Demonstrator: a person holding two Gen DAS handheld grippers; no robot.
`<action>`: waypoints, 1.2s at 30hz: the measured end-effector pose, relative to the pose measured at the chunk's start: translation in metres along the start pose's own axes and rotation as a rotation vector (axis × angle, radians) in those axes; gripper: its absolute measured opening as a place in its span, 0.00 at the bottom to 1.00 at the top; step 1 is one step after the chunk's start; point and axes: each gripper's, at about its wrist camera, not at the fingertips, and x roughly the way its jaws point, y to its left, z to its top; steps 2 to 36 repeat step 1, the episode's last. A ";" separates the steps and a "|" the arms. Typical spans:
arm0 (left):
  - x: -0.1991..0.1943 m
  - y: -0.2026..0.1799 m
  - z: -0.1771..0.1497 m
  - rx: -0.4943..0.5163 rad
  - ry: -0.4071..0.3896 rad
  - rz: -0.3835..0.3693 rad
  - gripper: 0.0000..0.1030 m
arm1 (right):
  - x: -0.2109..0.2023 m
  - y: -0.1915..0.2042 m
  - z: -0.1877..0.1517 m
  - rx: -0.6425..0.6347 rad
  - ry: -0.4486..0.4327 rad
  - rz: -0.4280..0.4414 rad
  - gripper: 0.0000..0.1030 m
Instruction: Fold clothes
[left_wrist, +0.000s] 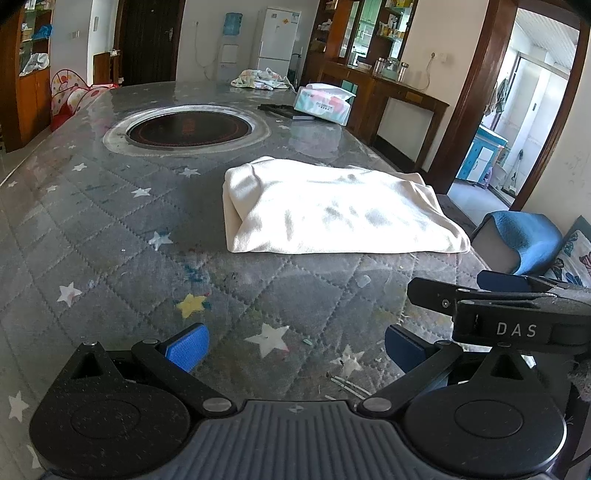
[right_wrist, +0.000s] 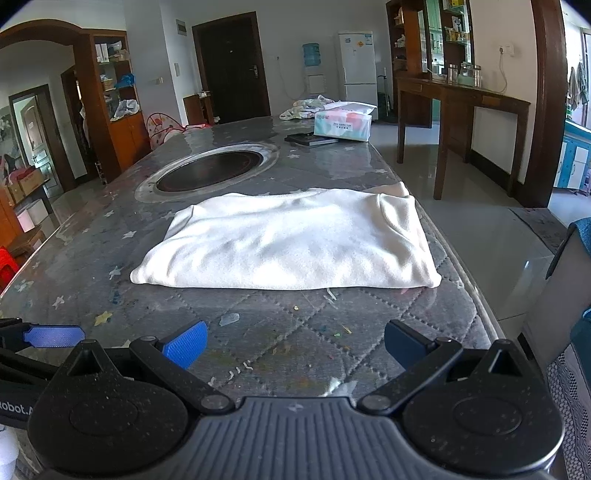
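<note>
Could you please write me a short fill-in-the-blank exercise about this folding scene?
1. The folded garment on the table is ____ in colour.
2. Both the left gripper and right gripper are ____, holding nothing.
3. The round cooktop lies ____ the garment, seen from the grippers.
4. The tissue pack stands next to a flat ____ object.

Missing words: white; open; beyond; black
</note>
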 end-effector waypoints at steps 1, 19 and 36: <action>0.000 0.000 0.000 0.000 0.001 -0.001 1.00 | 0.000 0.000 0.000 0.000 0.001 0.000 1.00; 0.000 0.000 0.000 0.000 0.001 -0.001 1.00 | 0.000 0.000 0.000 0.000 0.001 0.000 1.00; 0.000 0.000 0.000 0.000 0.001 -0.001 1.00 | 0.000 0.000 0.000 0.000 0.001 0.000 1.00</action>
